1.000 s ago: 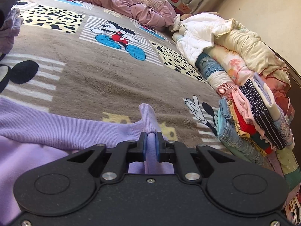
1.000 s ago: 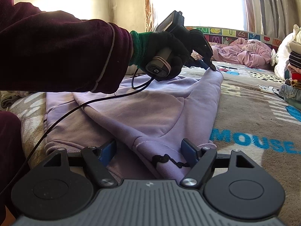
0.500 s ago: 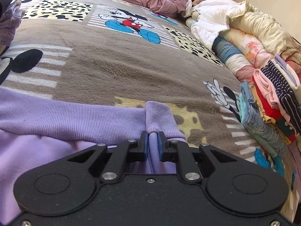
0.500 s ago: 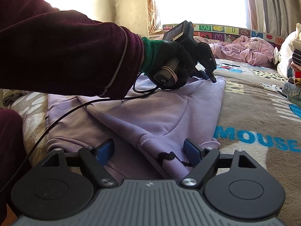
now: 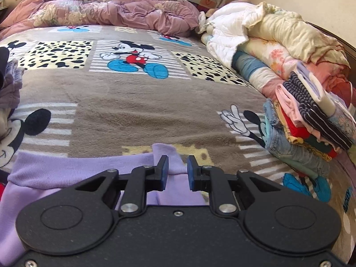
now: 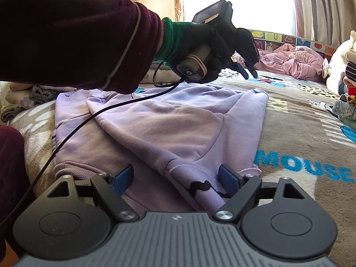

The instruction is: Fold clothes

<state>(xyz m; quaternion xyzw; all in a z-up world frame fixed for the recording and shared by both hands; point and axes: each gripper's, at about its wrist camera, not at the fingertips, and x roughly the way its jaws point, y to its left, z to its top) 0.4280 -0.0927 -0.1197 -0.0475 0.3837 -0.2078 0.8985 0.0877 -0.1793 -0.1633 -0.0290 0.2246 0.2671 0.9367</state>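
A lilac hoodie (image 6: 178, 122) lies folded lengthwise on the cartoon-mouse blanket (image 6: 296, 120). Over its near end my right gripper (image 6: 175, 175) is open wide, its blue pads on either side of a fold with a black drawstring (image 6: 200, 187). A gloved hand holds my left gripper (image 6: 249, 72) above the far corner of the hoodie, not touching it. In the left wrist view my left gripper (image 5: 177, 166) is open, with the ribbed hem (image 5: 66, 171) and its upturned corner (image 5: 164, 153) just below and between the pads.
A stack of folded clothes (image 5: 311, 129) and rolled quilts (image 5: 278, 44) line the right side of the bed. A crumpled pink duvet (image 5: 111, 11) lies at the far end. Loose garments (image 5: 9, 84) sit at the left. A black cable (image 6: 89, 120) trails across the hoodie.
My left gripper has opened and let go of the hoodie's corner, which now lies on the blanket, and has lifted slightly. My right gripper has stayed open in place.
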